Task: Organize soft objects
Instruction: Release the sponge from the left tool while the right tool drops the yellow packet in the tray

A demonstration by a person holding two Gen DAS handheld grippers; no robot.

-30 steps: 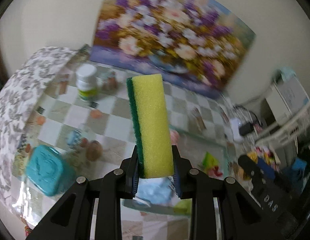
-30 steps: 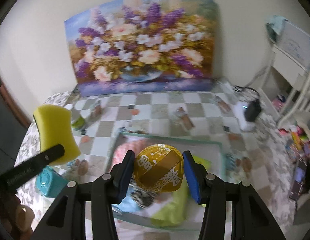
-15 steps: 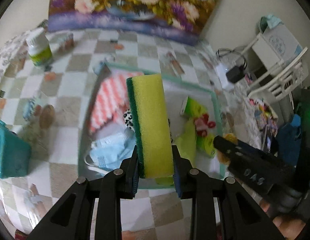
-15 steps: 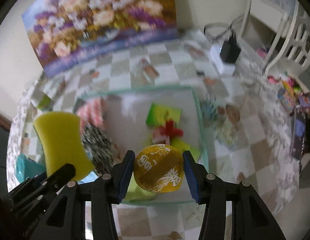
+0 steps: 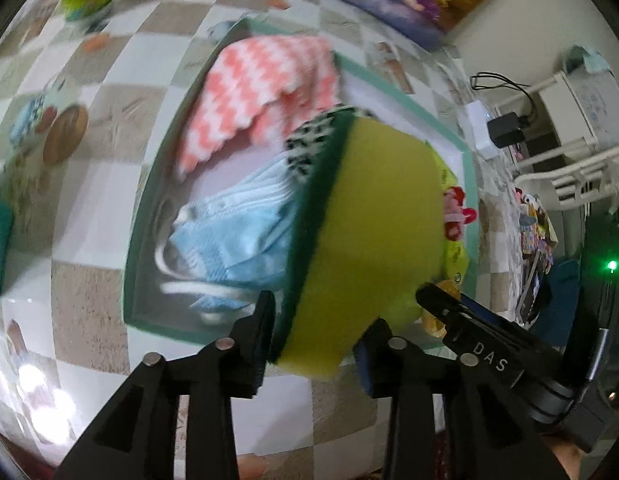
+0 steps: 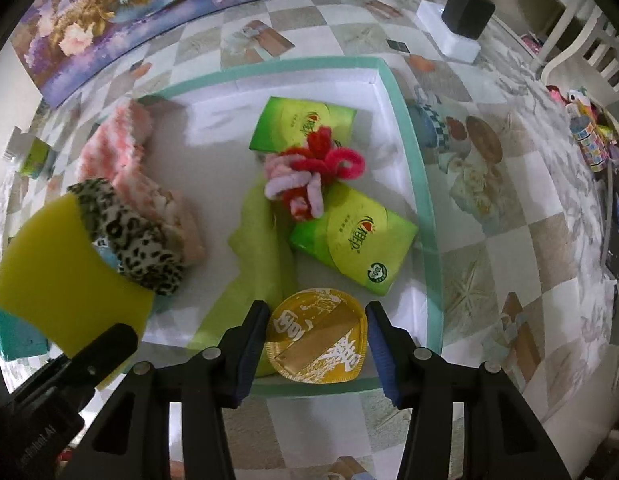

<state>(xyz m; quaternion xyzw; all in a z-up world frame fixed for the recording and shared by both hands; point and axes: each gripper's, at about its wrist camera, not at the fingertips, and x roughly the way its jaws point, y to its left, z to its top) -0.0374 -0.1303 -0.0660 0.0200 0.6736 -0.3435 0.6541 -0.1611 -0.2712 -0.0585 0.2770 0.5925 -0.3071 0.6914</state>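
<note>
Both grippers now point down over the green-rimmed tray (image 6: 409, 152), where a second ago they faced the flower painting (image 6: 109, 20) on the wall; tray fills both views now.
Left gripper (image 5: 317, 332): jaws opening; yellow sponge (image 5: 369, 240) with its dark green scrub side, earlier upright and pinched, now tilts right between the fingers and looks loose, left pad seems just clear of it, blurred so not certain; sponge hangs over the blue face mask (image 5: 233, 224) and leopard-print cloth (image 6: 133, 236) at the tray's left end.
Right gripper (image 6: 315, 350): fingers set about as wide as before, round gold packet (image 6: 317, 340) between the pads, now low at the tray's near edge; real contact with pads cannot be told.
In the tray: pink zigzag cloth (image 5: 261, 92), two green tissue packs (image 6: 353, 240), red-pink fuzzy toy (image 6: 309, 176), light green cloth (image 6: 257, 256).
</note>
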